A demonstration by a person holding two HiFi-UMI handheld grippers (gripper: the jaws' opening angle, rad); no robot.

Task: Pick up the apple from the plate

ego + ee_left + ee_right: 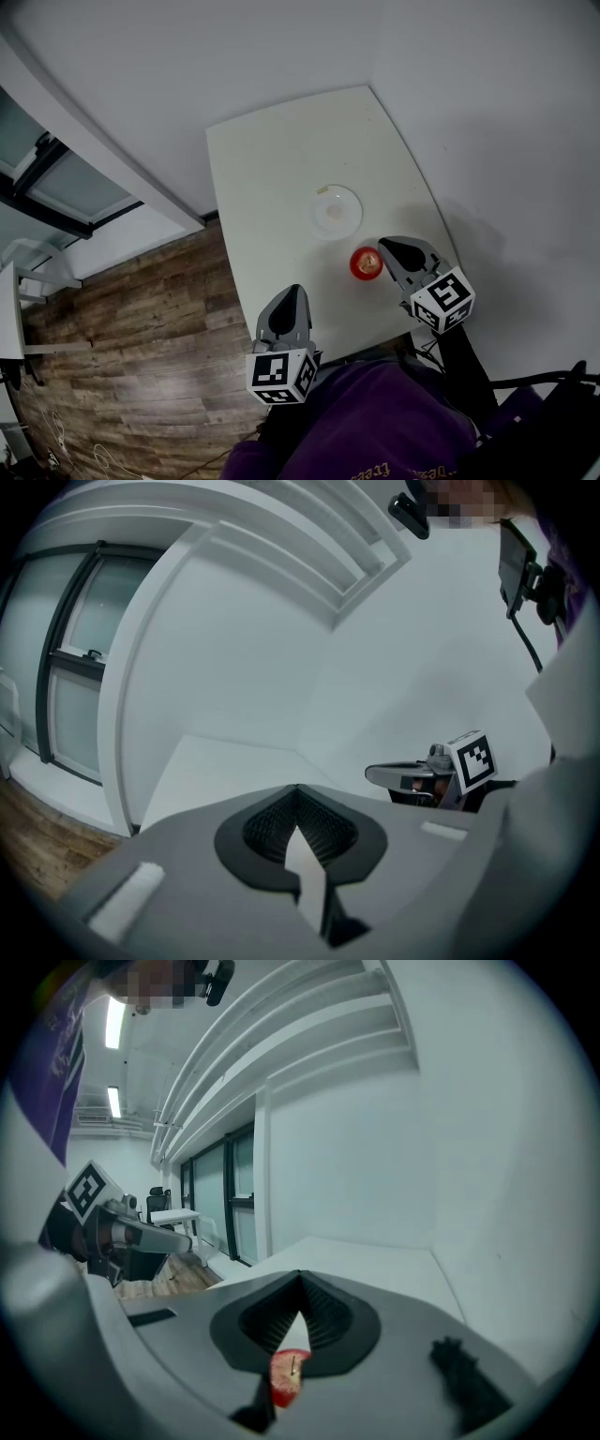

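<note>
1. right gripper view showed the right gripper [300,1288] with its fingers [328,1321] pressed fully together and nothing caught between them. the red apple [289,1377] showed only through the gap under the closed tips, so it lay below and ahead of them rather than in a grip.
2. in the head view the apple [367,263] sat on the white bench [272,187], just beside the plate [349,214] and not on it. the right gripper [382,246] had its tip close at the apple's side; whether the two touched could not be told.
3. the plate looked bare, so the apple was already clear of it.
4. the left gripper [298,794] also had its fingers [267,832] closed on nothing, with plain bench showing through their gap. in the head view it hung over the near edge of the bench [292,289], well apart from the apple, probably parked there to leave the other gripper room.
5. to take the apple, the right fingers would first have needed to open wide enough for a round fruit, which could roll if nudged from one side.
</note>
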